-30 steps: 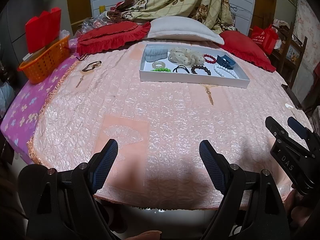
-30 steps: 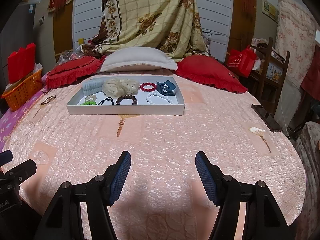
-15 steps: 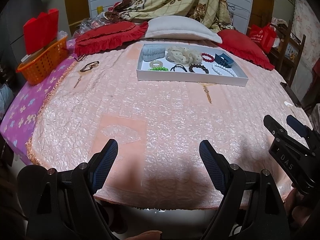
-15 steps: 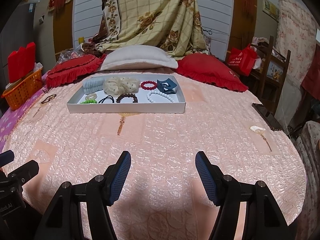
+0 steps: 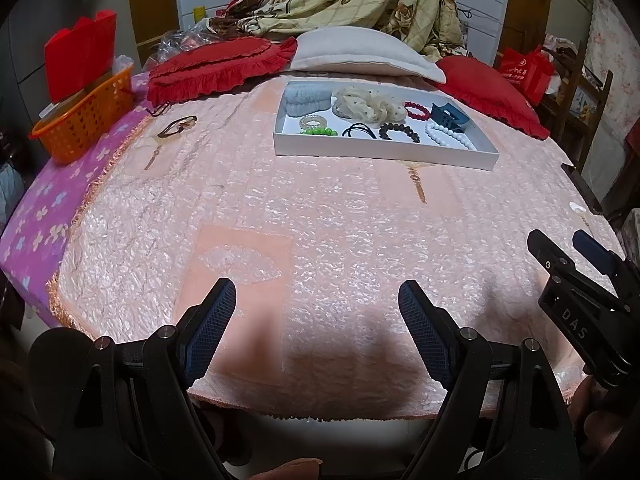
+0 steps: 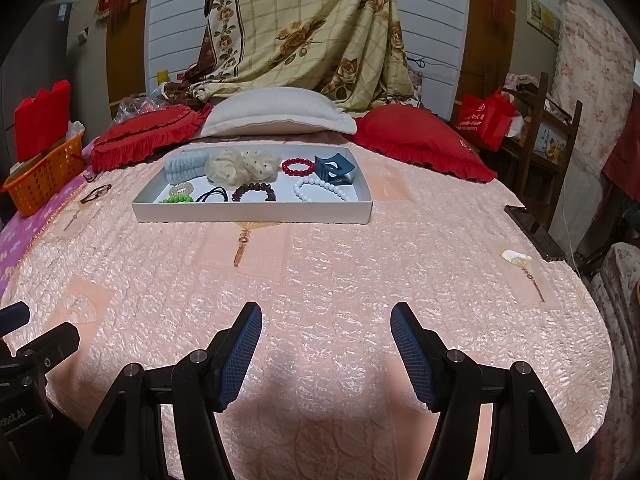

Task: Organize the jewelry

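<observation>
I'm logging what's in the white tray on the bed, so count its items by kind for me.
In the white tray:
Bead bracelets: 4, namely red, white, brown, green
Scrunchies: 2, cream and pale blue
Coil hair tie: 1
Black hair tie: 1
Blue claw clip: 1
Total: 9

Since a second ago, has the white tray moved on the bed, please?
No. The white tray sits just in front of the white pillow, as before; slight frame shifts look like camera wobble.

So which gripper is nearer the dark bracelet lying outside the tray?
Left. The left gripper is on the dark bracelet's side of the bed; the right gripper is farther across.
</observation>
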Available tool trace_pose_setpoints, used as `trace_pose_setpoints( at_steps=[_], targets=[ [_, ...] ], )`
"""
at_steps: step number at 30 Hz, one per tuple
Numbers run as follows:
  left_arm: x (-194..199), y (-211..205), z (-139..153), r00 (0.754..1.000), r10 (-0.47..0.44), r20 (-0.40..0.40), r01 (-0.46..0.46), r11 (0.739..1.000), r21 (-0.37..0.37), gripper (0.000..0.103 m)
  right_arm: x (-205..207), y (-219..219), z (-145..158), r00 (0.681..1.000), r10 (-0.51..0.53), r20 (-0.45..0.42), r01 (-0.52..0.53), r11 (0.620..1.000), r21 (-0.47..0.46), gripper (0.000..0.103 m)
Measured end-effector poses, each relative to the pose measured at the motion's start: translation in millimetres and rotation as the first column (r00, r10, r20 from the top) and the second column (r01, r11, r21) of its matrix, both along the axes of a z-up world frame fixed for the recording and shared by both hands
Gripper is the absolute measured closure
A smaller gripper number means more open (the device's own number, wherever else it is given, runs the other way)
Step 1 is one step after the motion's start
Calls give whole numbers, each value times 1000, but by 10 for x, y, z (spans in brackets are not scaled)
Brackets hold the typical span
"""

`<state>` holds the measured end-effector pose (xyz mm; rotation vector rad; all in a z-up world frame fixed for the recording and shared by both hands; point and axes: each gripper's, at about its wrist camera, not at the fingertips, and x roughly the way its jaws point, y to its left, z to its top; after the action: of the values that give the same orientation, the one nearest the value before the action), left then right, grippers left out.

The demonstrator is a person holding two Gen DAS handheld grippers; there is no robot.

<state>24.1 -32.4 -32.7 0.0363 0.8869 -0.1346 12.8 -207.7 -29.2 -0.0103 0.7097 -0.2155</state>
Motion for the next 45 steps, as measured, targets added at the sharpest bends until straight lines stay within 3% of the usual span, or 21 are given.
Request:
trace_pose_setpoints(
  at_steps=[7,13,25,33,45],
  targets=[
    [200,51,79,999,17,42,-18,1000,22,19,227,0,36,999,29,-18,-29,1000,-1,38],
    [616,25,150,994,27,102,-32,998,52,19,488,-49,61,999,24,-22,-24,1000,4,38],
    [1322,46,-59,993,-10,114,6,999,39,19,898,-168,-77,999,-26,-42,27,1000,15,38],
    [1534,184,-320,1000,-2,29,2,1000,5,19,1156,-41,-151,998,0,-66,-2,1000,-26,38],
    [1588,253,-394,1000,15,1,-15,1000,-2,19,1365,121,-211,993,41,-113,-41,999,0,38]
  ],
)
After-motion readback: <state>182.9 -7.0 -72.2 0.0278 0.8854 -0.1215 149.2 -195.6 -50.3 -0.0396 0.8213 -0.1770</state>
